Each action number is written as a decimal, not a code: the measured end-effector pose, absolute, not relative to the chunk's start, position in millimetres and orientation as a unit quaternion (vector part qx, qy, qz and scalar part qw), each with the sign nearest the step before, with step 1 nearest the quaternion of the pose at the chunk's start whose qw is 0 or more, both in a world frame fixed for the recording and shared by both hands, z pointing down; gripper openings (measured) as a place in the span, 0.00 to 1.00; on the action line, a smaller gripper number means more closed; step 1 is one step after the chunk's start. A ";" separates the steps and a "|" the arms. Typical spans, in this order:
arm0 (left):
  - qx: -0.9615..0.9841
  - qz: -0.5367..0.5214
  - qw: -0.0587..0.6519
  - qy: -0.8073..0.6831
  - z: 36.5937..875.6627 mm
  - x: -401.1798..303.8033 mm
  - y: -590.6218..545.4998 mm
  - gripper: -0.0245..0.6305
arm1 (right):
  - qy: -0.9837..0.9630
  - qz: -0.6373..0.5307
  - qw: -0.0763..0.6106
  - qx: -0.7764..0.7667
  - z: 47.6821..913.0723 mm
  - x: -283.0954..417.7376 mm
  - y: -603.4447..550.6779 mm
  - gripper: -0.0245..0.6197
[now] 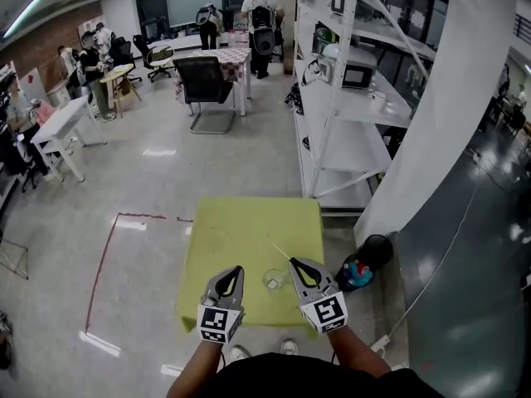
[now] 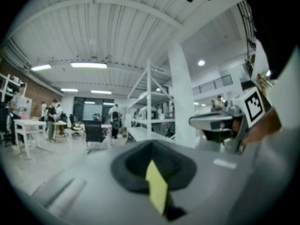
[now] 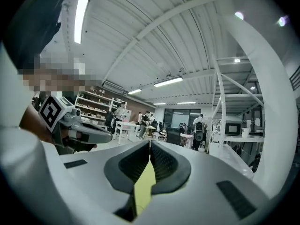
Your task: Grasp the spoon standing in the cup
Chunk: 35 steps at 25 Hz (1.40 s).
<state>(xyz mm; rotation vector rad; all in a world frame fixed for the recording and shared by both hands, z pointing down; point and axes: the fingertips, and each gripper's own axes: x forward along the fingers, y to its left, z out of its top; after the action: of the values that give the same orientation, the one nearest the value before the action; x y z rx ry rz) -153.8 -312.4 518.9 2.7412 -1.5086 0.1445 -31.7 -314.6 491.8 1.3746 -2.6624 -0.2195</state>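
Note:
On the yellow-green table (image 1: 249,222), near its front edge, stands a clear glass cup (image 1: 273,280). A thin pale spoon (image 1: 280,250) leans out of the cup toward the far left. My left gripper (image 1: 239,269) hovers just left of the cup, and my right gripper (image 1: 292,261) sits just right of it, near the spoon's handle. Both point forward, away from me. Neither gripper view shows the cup or spoon. The left gripper (image 2: 151,142) and the right gripper (image 3: 150,142) both have their jaws shut with nothing held.
A white shelf rack (image 1: 340,106) and a thick white pillar (image 1: 448,114) stand to the right. A dark round object with colourful items (image 1: 361,268) lies on the floor beside the table. Farther back are a black chair (image 1: 203,81), tables and several people.

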 end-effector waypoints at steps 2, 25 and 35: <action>0.880 0.045 0.002 -0.473 510.1 -154.0 -311.7 0.05 | -0.883 -0.070 0.059 0.460 486.8 -30.2 -317.0 0.06; 0.875 0.042 -0.034 -0.480 475.5 -170.5 -319.7 0.05 | -0.884 -0.050 0.040 0.464 472.5 -38.2 -316.1 0.06; 0.875 0.041 -0.035 -0.481 471.2 -176.7 -328.1 0.05 | -0.885 -0.049 0.034 0.462 471.3 -43.4 -318.0 0.06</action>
<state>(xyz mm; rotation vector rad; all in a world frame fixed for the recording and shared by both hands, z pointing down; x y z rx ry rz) -176.7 -328.1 471.2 2.8120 -1.5477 0.1305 -43.4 -318.0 471.3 1.4192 -2.7219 -0.1502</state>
